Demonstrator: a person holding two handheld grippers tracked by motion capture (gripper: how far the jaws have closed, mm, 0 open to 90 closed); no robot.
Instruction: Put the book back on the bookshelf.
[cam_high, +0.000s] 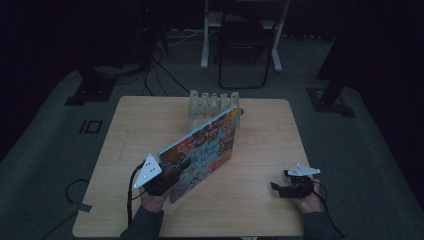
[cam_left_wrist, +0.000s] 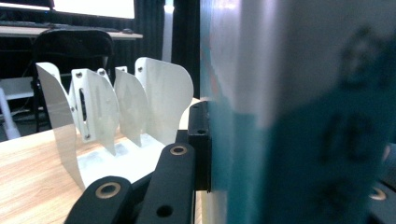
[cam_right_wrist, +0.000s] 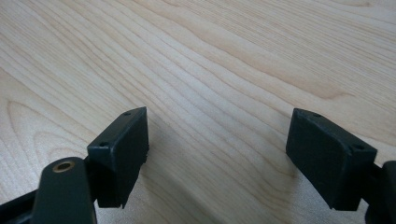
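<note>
The left gripper (cam_high: 167, 175) is clamped on the near edge of a colourful book (cam_high: 202, 150), holding it tilted up with its far end at the white rack (cam_high: 212, 106), likely to slot it between the dividers; the right gripper (cam_high: 280, 187) rests open on the table (cam_high: 260, 145), right of the rack

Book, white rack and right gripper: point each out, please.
book (cam_high: 202, 150), high view, on the middle of its colourful cover
white rack (cam_left_wrist: 154, 100), left gripper view, on a divider plate
right gripper (cam_right_wrist: 217, 158), right gripper view, midway between its open jaws
</note>
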